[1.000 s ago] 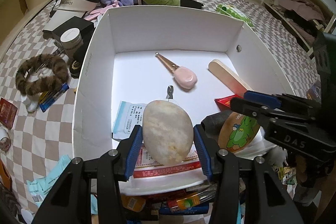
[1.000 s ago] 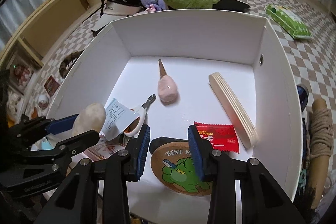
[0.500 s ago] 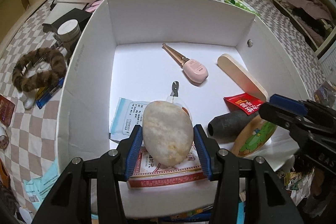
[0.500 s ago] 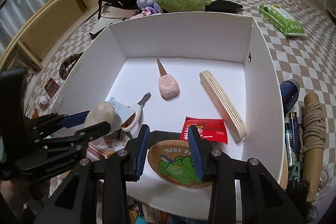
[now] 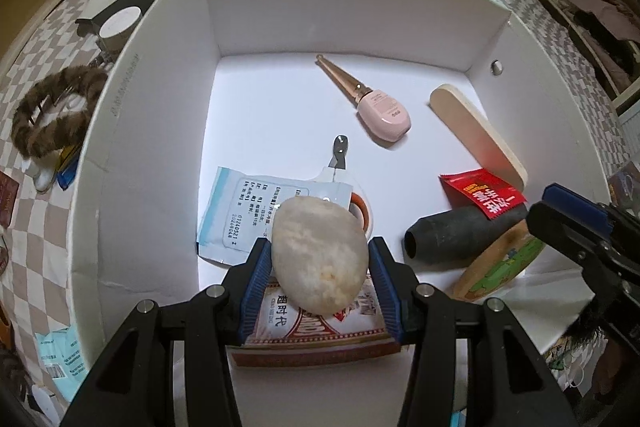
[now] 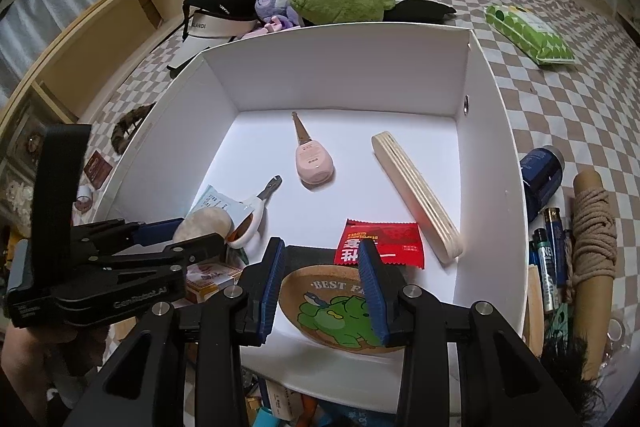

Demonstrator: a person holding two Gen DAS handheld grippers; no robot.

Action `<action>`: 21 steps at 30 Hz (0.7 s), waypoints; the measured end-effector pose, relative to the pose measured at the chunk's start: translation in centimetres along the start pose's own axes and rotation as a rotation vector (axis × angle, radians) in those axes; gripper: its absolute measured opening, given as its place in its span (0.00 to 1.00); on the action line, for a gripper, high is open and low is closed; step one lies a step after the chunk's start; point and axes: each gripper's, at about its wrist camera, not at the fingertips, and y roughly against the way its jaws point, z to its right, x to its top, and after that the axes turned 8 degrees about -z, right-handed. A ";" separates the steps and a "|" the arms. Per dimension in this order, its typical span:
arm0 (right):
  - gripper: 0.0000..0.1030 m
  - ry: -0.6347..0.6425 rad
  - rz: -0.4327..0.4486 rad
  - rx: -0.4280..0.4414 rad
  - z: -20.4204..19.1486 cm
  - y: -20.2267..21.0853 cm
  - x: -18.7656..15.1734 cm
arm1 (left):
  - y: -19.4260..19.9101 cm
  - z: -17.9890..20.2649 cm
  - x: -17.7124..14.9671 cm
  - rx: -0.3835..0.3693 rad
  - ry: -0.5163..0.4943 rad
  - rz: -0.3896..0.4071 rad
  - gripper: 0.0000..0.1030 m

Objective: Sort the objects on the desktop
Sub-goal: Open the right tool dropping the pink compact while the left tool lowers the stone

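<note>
- Two tools work over one large white box (image 5: 152, 131), which stands on a checked surface crowded with clutter; the box is where the sorted things are being gathered.
- Left tool (image 5: 320, 267): its blue pads are closed on a pale oval stone (image 5: 320, 255), gripped across its width. The stone hangs low over the near left part of the box floor, above a red-and-white packet (image 5: 316, 331) and a blue-edged paper sachet (image 5: 248, 211).
- Right tool (image 6: 322, 281): its jaws are part closed on the edge of a round cork coaster with a green frog print (image 6: 340, 311), held tilted inside the near right part of the box, beside a red snack packet (image 6: 380, 241) and a black cylinder (image 5: 452, 231).
- To set the stone down well, I would lower it until it rests on something flat, then open the pads slowly, since an oval stone may roll toward the nail clippers (image 5: 340, 155).
- Smaller items farther back, the pink bottle (image 5: 380, 107) and wooden strip (image 5: 476, 135), lie well apart from both tools and need no care.
</note>
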 end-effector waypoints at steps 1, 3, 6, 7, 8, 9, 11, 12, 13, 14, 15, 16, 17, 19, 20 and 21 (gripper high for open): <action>0.37 0.000 0.000 0.001 0.0 0.0 0.0 | -0.1 0.0 0.1 0.002 0.003 -0.004 0.48; 0.37 0.000 -0.001 0.002 0.0 0.0 0.0 | -0.3 0.1 0.1 0.006 0.006 -0.013 0.48; 0.37 0.002 -0.001 0.006 -0.1 0.0 0.0 | -0.3 0.1 0.1 0.007 0.007 -0.026 0.48; 0.37 0.003 -0.001 0.006 -0.1 0.0 0.0 | -0.3 0.1 0.1 0.010 0.008 -0.027 0.48; 0.37 0.004 -0.002 0.006 -0.2 0.0 0.0 | -0.2 0.2 0.1 0.014 0.006 -0.023 0.48; 0.37 0.005 -0.002 0.006 -0.2 0.0 0.0 | -0.1 0.3 0.1 0.019 0.004 -0.018 0.50; 0.37 0.007 -0.002 0.006 -0.2 0.0 0.0 | 0.1 0.4 0.0 0.026 -0.001 -0.008 0.65; 0.37 0.008 -0.002 0.006 -0.2 0.0 0.0 | 0.2 0.5 0.0 0.025 -0.006 -0.001 0.74; 0.37 0.010 -0.003 0.007 -0.1 0.0 0.0 | 0.4 0.7 -0.1 0.023 -0.011 0.006 0.74; 0.37 0.014 -0.004 0.010 0.0 0.0 0.0 | 0.6 0.8 -0.1 0.022 -0.017 0.012 0.74; 0.37 0.016 -0.004 0.011 0.1 0.0 0.0 | 0.7 0.9 -0.1 0.025 -0.021 0.020 0.74; 0.37 0.015 -0.003 0.010 0.2 0.0 0.0 | 0.9 1.0 -0.2 0.028 -0.025 0.027 0.74; 0.37 0.013 -0.003 0.008 0.2 0.0 0.0 | 1.1 1.0 -0.2 0.028 -0.027 0.033 0.74; 0.37 0.010 -0.003 0.007 0.3 0.0 0.0 | 1.2 1.0 -0.2 0.016 -0.024 0.039 0.75; 0.37 0.008 -0.004 0.008 0.3 0.0 0.0 | 1.4 0.9 -0.2 0.011 -0.021 0.043 0.76; 0.37 0.007 -0.004 0.009 0.3 0.1 0.0 | 1.5 0.8 -0.2 0.010 -0.018 0.047 0.80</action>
